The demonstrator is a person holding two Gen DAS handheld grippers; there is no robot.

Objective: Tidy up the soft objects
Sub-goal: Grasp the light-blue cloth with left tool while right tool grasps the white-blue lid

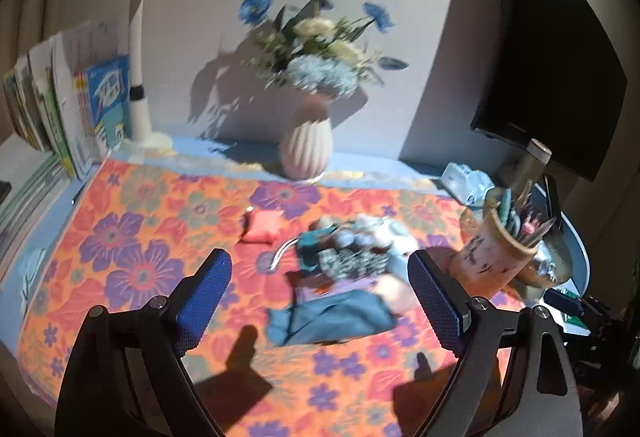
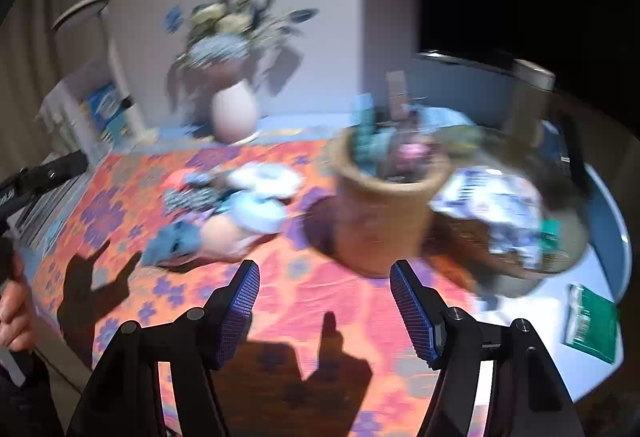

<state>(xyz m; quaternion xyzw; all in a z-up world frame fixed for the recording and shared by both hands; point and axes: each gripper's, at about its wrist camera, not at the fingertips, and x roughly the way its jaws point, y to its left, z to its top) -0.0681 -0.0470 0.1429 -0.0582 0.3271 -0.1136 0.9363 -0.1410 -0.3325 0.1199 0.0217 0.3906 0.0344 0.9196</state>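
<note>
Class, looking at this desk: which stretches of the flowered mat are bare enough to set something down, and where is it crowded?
Free: the mat's left stretch between the books and the red cushion, and its near edge. Crowded: the soft pile at centre, and around the pen pot.

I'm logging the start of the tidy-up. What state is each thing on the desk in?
left gripper: open, fingers empty
right gripper: open, fingers empty
pile of soft things: loose, unsorted on the floral mat
blue cloth: crumpled, lying flat
red cushion: apart from the pile
vase: upright
pen cup: tilted, full
monitor: off
</note>
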